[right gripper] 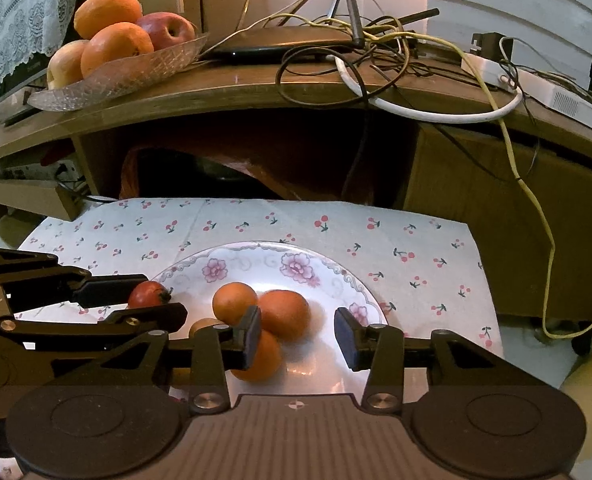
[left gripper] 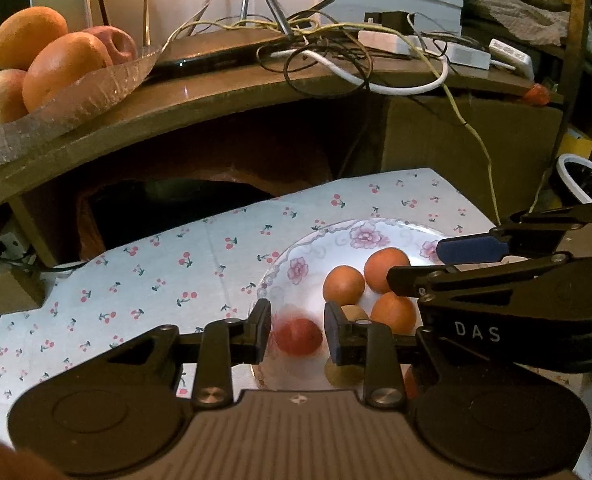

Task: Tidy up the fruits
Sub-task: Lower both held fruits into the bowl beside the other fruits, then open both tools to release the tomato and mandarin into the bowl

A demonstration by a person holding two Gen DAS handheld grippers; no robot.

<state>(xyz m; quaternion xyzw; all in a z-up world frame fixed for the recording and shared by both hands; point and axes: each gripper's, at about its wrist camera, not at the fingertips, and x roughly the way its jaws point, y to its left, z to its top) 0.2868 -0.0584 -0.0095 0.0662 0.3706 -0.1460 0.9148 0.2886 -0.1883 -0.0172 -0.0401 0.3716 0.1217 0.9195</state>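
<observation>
A red fruit (left gripper: 298,336) (blurred) is being released onto the plate (right gripper: 256,252) between parted left fingers (left gripper: 262,330); right fingers (right gripper: 252,334) stand empty, apart; withdrawal is needed.

Dim room; warm backlight top centre; fisheye-curved edges; red fruit (left gripper: 298,336) blurred.

A lived-in home is suggested. Ahead of and above the tools, a wooden shelf (right gripper: 256,88) is crowded with a router (right gripper: 280,42), tangled cables (right gripper: 375,64) and a glass fruit dish (right gripper: 124,74). Directly below the tools, a cherry-print cloth (right gripper: 407,248) is spread under a floral plate (right gripper: 256,268).
</observation>
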